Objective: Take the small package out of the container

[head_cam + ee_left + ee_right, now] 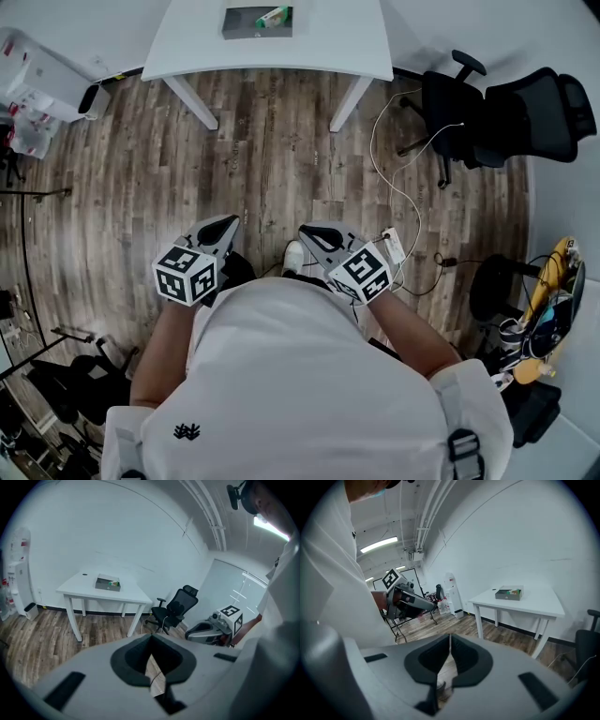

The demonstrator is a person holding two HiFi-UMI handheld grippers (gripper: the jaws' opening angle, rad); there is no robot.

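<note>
A grey open container [246, 22] sits on the white table [319, 47] across the room, with a small green package [274, 16] inside it. Both grippers are held close to the person's body, far from the table. My left gripper [228, 224] is shut with nothing in it, and so is my right gripper [308, 231]. In the left gripper view the container [108, 583] shows small on the table beyond the shut jaws of the left gripper [151, 642]. In the right gripper view the container [509, 593] lies past the shut right gripper [449, 639].
Wood floor stretches between me and the table. Black office chairs [506, 117] stand at the right, with a white cable [394, 178] and a power strip [393, 246] on the floor. A water dispenser [37, 75] stands at the left, and dark stands [56, 375] lower left.
</note>
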